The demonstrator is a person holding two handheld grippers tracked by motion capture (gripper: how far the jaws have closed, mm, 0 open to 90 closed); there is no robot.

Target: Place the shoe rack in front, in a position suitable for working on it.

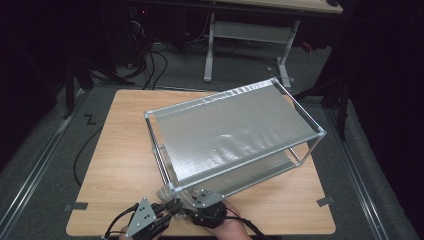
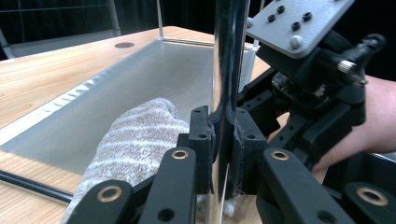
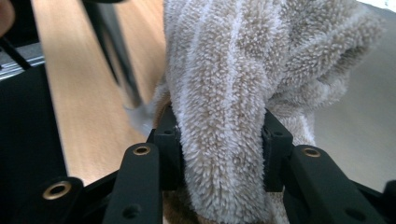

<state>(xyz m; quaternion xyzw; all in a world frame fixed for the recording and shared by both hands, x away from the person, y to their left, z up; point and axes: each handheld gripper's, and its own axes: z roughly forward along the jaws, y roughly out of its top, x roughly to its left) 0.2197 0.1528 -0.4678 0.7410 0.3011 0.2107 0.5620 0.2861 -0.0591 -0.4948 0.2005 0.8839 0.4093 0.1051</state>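
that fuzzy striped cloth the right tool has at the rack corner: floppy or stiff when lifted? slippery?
Probably floppy: the cloth bulges and folds over itself between the right tool pads. Likely light, since its pile looks thick and airy. Slip seems unlikely, as the fuzzy surface fills the gap. It may snag or drag on the rack post, which the left tool clamps.

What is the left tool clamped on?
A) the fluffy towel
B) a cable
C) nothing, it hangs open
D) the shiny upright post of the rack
D: in the left gripper view, the left tool has both jaws pressed against the shiny post of the rack, while the towel lies beside it, on the rack's lower shelf.
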